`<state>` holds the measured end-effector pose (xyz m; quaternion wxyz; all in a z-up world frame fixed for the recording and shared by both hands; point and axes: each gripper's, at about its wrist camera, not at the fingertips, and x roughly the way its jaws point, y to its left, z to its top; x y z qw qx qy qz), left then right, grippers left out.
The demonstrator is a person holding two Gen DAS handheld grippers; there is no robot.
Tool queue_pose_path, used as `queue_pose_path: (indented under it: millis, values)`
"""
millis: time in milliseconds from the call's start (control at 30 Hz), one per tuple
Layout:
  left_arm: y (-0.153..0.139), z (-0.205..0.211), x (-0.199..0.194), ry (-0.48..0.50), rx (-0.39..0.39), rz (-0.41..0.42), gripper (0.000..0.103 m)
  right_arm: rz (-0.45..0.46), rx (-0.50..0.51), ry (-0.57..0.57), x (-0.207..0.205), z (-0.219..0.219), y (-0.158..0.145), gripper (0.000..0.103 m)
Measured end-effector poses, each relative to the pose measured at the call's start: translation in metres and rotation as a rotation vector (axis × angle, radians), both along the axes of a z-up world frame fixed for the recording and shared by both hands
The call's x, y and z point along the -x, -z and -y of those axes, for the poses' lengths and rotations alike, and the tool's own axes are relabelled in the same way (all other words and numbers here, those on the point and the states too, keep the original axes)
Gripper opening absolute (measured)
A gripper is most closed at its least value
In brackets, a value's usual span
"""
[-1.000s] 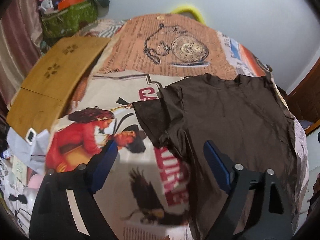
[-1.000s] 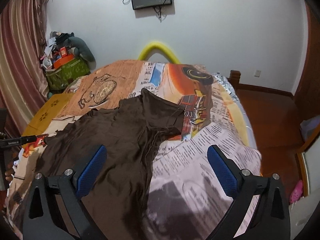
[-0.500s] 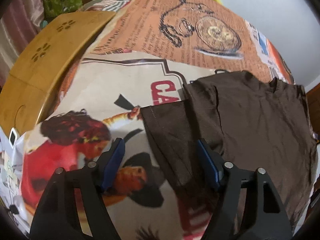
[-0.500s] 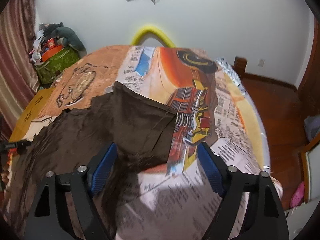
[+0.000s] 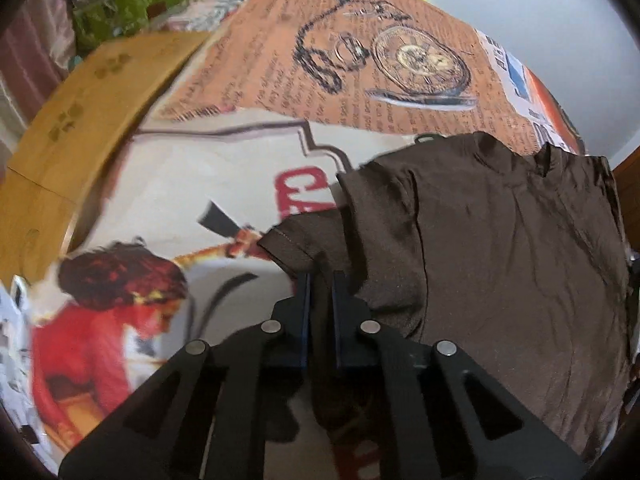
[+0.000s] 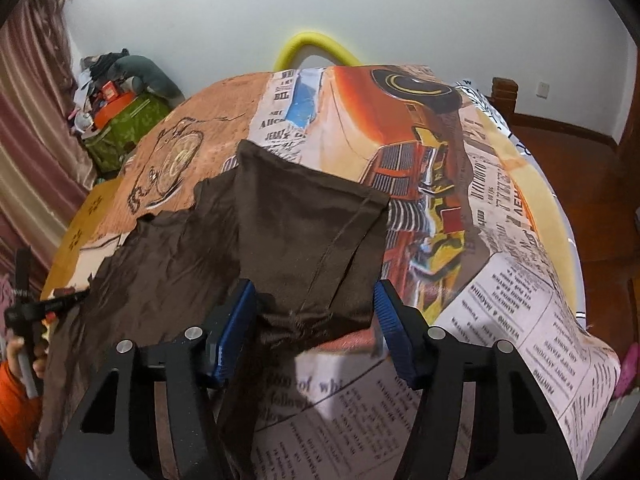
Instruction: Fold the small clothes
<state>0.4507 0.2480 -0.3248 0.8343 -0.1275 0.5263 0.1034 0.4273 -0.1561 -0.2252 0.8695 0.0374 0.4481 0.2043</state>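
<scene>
The left gripper (image 5: 320,280) is closing its blue pads tightly on the hem of one sleeve of the brown T-shirt (image 5: 500,248), pinching the cloth between them. The right gripper (image 6: 314,304) is narrowing around the other sleeve (image 6: 312,232), whose bunched fabric is sitting between the blue pads (image 6: 236,320) without yet being squeezed. The shirt is lying spread across the printed bedspread (image 6: 500,288), with a green bag (image 6: 132,128) sitting beyond by the curtain.
</scene>
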Motion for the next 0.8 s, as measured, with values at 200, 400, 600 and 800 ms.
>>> queue_pose_path:
  millis: [200, 400, 600, 800]
  values:
    - [-0.047, 0.015, 0.007, 0.031, -0.161, 0.109, 0.008, 0.034, 0.039, -0.017, -0.001, -0.004, 0.005, 0.048]
    - [-0.094, 0.056, 0.003, 0.127, -0.259, 0.230, 0.008, 0.044, 0.033, -0.033, -0.004, -0.006, 0.008, 0.025]
    - [-0.089, 0.110, -0.013, 0.289, -0.197, 0.221, 0.008, 0.029, -0.028, -0.018, -0.003, -0.001, 0.010, 0.016]
    - [-0.039, 0.140, -0.024, 0.386, -0.111, 0.058, 0.009, 0.020, -0.068, -0.014, 0.000, 0.000, 0.011, 0.011]
